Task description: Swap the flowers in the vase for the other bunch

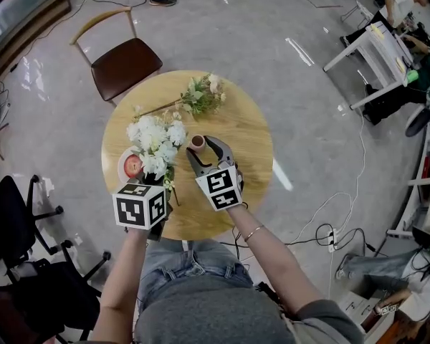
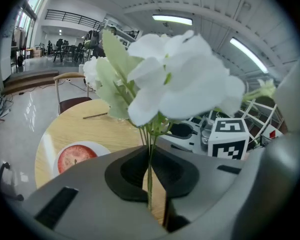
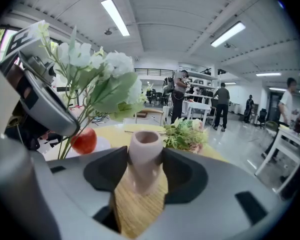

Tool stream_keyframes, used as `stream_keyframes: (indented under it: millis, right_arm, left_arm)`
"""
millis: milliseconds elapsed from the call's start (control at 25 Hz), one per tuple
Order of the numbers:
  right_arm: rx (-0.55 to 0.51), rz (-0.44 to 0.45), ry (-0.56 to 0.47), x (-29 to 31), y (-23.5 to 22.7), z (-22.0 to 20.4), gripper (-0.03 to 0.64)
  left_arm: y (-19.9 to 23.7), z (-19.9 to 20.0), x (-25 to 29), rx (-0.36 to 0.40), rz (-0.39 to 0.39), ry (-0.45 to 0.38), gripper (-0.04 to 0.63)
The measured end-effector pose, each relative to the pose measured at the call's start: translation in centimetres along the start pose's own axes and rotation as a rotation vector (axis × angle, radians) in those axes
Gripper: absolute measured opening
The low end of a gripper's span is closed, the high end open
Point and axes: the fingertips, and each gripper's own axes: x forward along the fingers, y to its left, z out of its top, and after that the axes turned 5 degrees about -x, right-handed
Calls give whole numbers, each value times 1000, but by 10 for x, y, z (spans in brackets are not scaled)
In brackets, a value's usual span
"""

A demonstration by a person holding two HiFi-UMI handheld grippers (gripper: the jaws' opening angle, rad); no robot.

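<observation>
My left gripper (image 1: 166, 182) is shut on the thin green stems (image 2: 150, 156) of a white flower bunch (image 1: 156, 140), whose blooms (image 2: 175, 84) fill the left gripper view and hang over the table's left side. A small pinkish vase (image 1: 197, 142) stands empty near the table's middle. My right gripper (image 1: 204, 149) is shut on the vase (image 3: 146, 159), one pad against each side. In the right gripper view the white bunch (image 3: 100, 74) leans just left of the vase's mouth. The other bunch (image 1: 203, 94), green with pale pink blooms, lies at the far side of the table (image 3: 187, 134).
A white plate (image 1: 122, 162) with a red apple (image 1: 133, 165) sits at the left edge of the round wooden table (image 1: 244, 131). A brown chair (image 1: 122, 59) stands beyond the table. Black office chairs (image 1: 21, 221) are at my left, desks and people farther off.
</observation>
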Motion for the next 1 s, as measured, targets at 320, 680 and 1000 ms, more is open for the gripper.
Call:
stream_keyframes:
  millis: [320, 680, 1000]
  right_arm:
    - [4, -14, 1, 1, 0, -2, 227]
    - [10, -27, -2, -2, 0, -1, 226]
    - [11, -27, -10, -1, 0, -2, 227]
  left_arm:
    - [12, -8, 30, -34, 41, 23, 31]
    - [27, -24, 48, -151, 91, 45, 29]
    - [38, -36, 62, -213, 113, 61, 30]
